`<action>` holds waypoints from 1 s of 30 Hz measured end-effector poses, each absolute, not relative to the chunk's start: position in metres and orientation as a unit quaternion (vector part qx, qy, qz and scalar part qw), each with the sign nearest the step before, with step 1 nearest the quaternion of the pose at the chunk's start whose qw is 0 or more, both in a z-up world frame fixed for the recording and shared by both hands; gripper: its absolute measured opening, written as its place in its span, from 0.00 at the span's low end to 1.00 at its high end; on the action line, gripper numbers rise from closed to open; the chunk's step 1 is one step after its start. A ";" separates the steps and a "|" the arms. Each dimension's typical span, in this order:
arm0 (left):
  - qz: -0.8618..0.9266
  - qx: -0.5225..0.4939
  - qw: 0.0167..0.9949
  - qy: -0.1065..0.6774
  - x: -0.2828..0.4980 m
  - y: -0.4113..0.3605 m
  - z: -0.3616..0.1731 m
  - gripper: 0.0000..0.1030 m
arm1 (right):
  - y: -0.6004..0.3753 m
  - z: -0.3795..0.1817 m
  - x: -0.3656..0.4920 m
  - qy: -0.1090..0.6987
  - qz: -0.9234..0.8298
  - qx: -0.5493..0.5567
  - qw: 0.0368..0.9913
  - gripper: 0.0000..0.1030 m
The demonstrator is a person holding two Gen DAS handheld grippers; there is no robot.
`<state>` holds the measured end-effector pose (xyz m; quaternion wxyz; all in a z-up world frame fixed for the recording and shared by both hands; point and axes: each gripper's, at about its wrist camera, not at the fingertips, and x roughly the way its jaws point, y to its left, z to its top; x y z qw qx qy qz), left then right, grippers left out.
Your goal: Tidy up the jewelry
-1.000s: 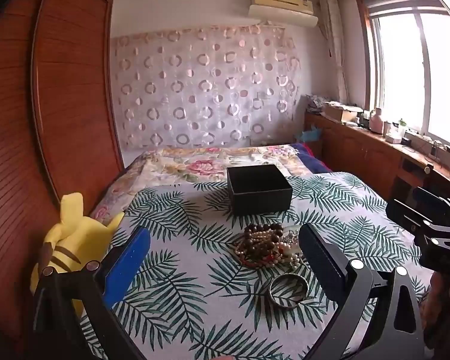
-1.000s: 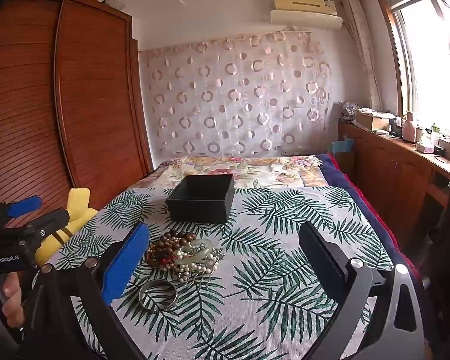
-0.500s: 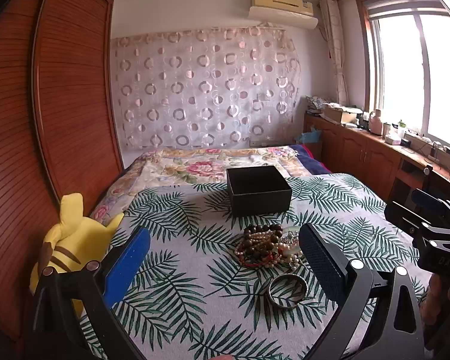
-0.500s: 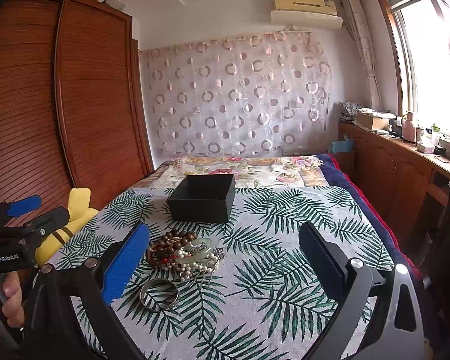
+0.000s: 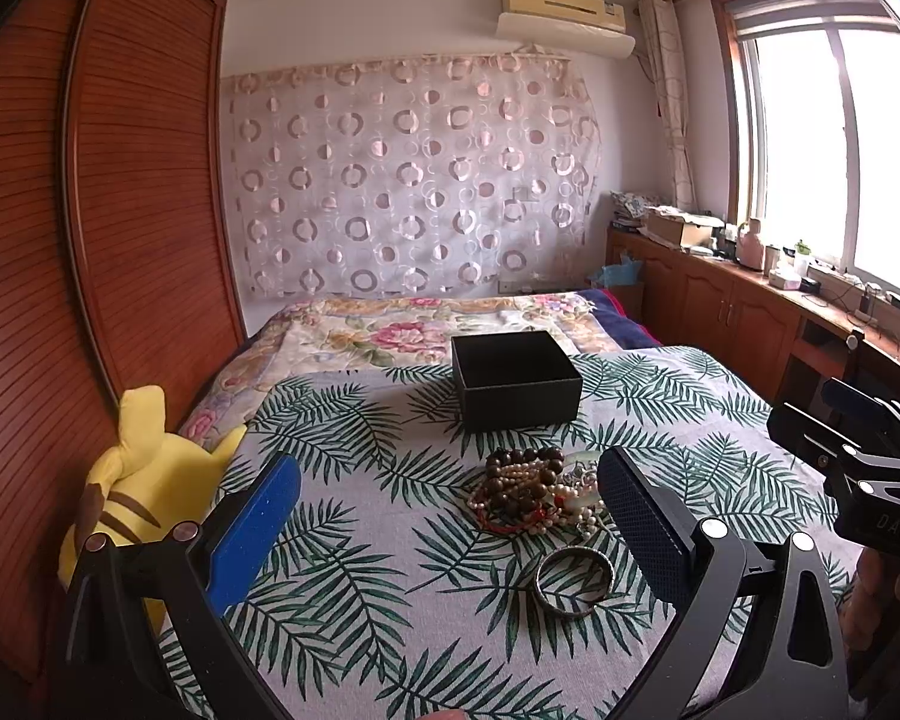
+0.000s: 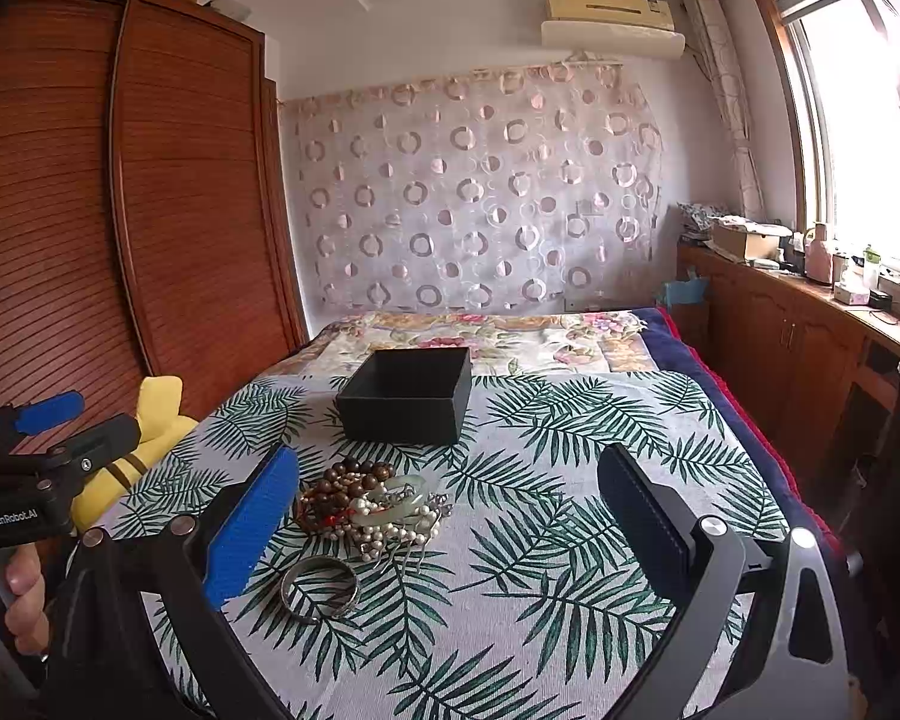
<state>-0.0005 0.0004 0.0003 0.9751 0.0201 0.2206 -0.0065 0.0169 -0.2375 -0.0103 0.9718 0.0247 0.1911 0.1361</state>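
Bead bracelet heap [image 5: 528, 495]: tangled, slippery, light; pinch one strand. Metal bangle [image 5: 574, 580]: rigid; grip its rim, nearest right finger. Left gripper [image 5: 450, 516], right gripper [image 6: 450, 516]: spread, empty.

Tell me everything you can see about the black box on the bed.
The black box is square and open-topped, with no lid in view; it looks like matte cardboard. It stands upright on the palm-leaf bedspread, beyond the jewelry pile and apart from it. The visible part of its inside looks dark and empty. Neither hand-held gripper touches it.
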 end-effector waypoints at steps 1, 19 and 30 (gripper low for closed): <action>-0.006 0.020 0.975 0.221 -0.001 0.000 0.000 0.93 | -0.239 -0.012 0.019 0.192 0.137 0.025 0.971 0.98; -0.006 0.019 0.976 0.218 0.002 0.000 0.003 0.93 | -0.237 -0.009 0.016 0.191 0.138 0.025 0.972 0.98; -0.005 0.019 0.976 0.217 0.002 0.000 0.003 0.93 | -0.237 -0.008 0.015 0.191 0.138 0.025 0.972 0.98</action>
